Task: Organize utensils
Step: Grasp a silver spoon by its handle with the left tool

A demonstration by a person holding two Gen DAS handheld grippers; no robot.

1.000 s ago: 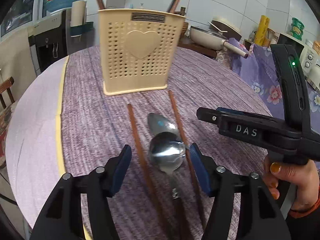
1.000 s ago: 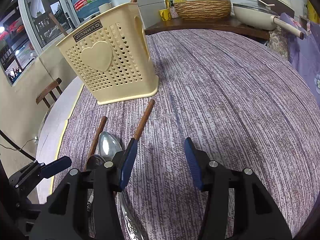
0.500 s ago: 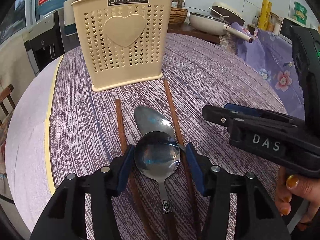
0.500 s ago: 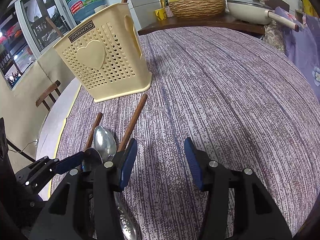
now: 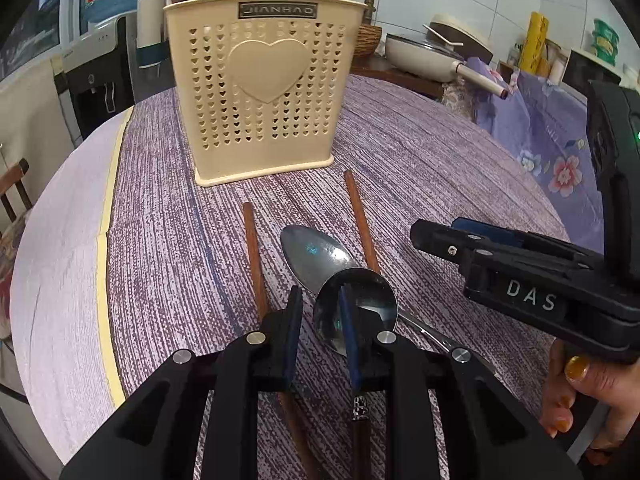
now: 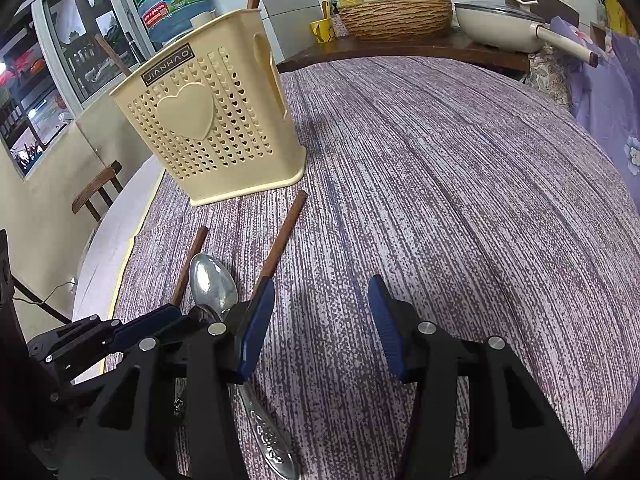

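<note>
Spoons lie between two brown chopsticks on the purple-clothed surface, just before the cream holder. Left tool is closing, narrow, with the round spoon at its right pad; whether it grips is unclear. Oval spoon lies underneath. Right tool hangs half-open, holding nothing.
</note>
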